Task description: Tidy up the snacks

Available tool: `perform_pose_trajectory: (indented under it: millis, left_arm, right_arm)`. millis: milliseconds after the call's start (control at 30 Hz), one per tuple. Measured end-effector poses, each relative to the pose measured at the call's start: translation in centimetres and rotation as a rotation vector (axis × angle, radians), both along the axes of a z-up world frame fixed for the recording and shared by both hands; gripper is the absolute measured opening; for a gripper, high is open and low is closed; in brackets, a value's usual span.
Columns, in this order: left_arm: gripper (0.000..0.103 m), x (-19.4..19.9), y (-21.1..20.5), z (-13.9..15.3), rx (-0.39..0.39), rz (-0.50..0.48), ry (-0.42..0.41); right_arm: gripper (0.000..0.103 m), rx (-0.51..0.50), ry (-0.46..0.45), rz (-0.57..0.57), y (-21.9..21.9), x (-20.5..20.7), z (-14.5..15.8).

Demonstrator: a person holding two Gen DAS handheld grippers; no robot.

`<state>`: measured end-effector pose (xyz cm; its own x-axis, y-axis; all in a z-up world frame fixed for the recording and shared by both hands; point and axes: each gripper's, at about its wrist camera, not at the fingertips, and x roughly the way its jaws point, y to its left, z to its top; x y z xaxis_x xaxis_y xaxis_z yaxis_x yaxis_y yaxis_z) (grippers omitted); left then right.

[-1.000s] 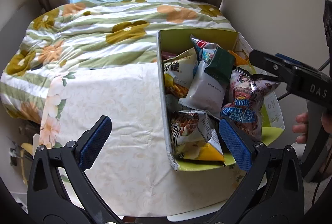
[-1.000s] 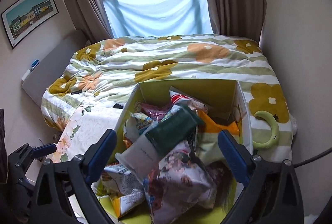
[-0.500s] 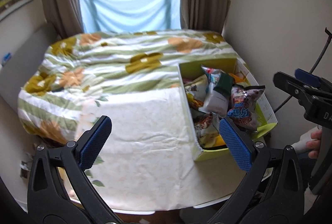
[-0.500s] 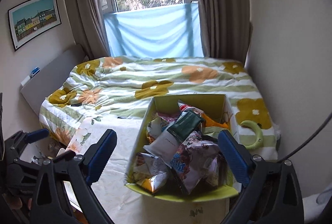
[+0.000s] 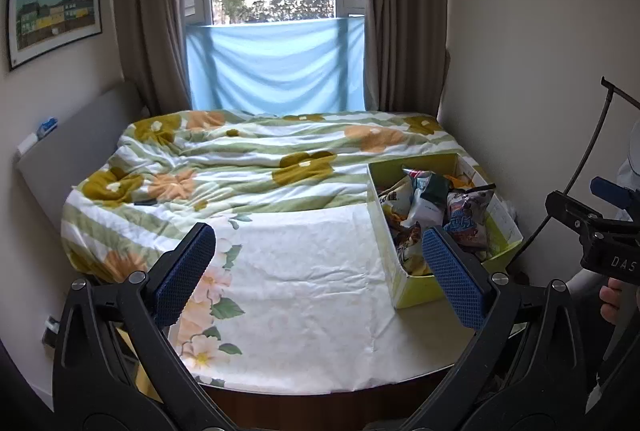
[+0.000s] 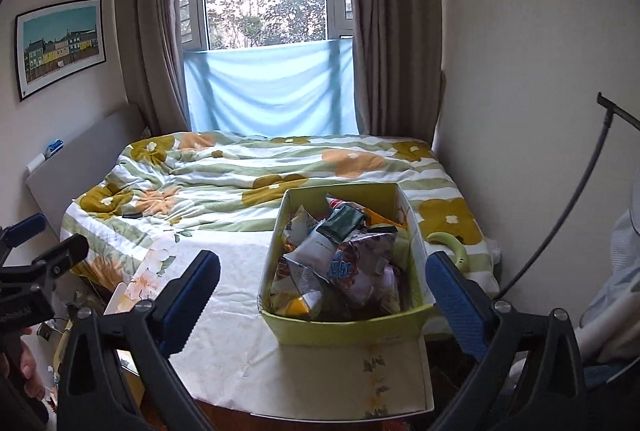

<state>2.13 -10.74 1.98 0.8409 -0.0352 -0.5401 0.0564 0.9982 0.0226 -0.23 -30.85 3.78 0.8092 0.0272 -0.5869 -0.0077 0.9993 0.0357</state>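
A yellow-green cardboard box stands on the right part of a table under a white flowered cloth. Several snack bags are piled loosely inside it, among them a white-and-green pouch and a silver-red bag. My left gripper hangs open above the cloth, left of the box and well back from it. My right gripper hovers above and in front of the box, its jaws opening with nothing between them. Each gripper also shows at the other view's edge.
Behind the table lies a bed with a green-striped flowered quilt, a grey headboard to its left. A pale wall runs close on the right. A green curved object lies on the quilt right of the box. A black cable hangs at right.
Both grippers have drawn back and risen from the box, which now looks much smaller. The window and curtains have come into view. Neither gripper has taken hold of anything.
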Motion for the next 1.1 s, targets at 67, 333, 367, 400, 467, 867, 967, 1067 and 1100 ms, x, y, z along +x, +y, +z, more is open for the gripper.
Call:
perform_pose_trajectory:
  millis: [67, 333, 367, 400, 467, 867, 967, 1067, 1100]
  left_arm:
    - [0.103, -0.7, 0.2, 0.2, -0.014, -0.005, -0.01]
    - [0.103, -1.6, 0.2, 0.7, -0.017, -0.004, -0.017]
    - [0.103, -1.5, 0.2, 0.7, -0.017, -0.005, -0.016]
    - [0.103, -1.5, 0.1, 0.6, -0.016, -0.005, -0.014]
    - [0.103, -1.5, 0.0, 0.6, -0.014, -0.004, -0.012]
    - [0.103, -1.3, -0.2, 0.1, -0.014, 0.005, 0.002]
    - [0.103, -1.2, -0.2, 0.0, -0.019, 0.004, 0.005]
    - [0.103, -1.1, -0.2, 0.0, -0.017, 0.005, 0.007]
    - [0.103, -1.1, -0.2, -0.1, -0.016, 0.004, 0.008]
  right_arm:
    - [0.102, 0.001, -0.006, -0.006, 0.1, -0.6, 0.1]
    - [0.102, 0.002, -0.003, -0.012, 0.7, -1.7, 0.1]
    - [0.102, 0.003, -0.003, -0.011, 0.7, -1.7, 0.1]
    - [0.102, 0.002, -0.003, -0.011, 0.7, -1.8, 0.1]
    - [0.102, 0.002, -0.003, -0.012, 0.8, -1.8, 0.0]
    - [0.102, 0.001, 0.002, -0.008, 1.5, -2.1, 0.0]
    - [0.102, 0.001, 0.005, -0.008, 1.7, -2.0, 0.1]
    - [0.102, 0.003, 0.012, -0.011, 1.6, -1.9, 0.1]
    - [0.102, 0.004, 0.015, -0.011, 1.5, -1.8, 0.0]
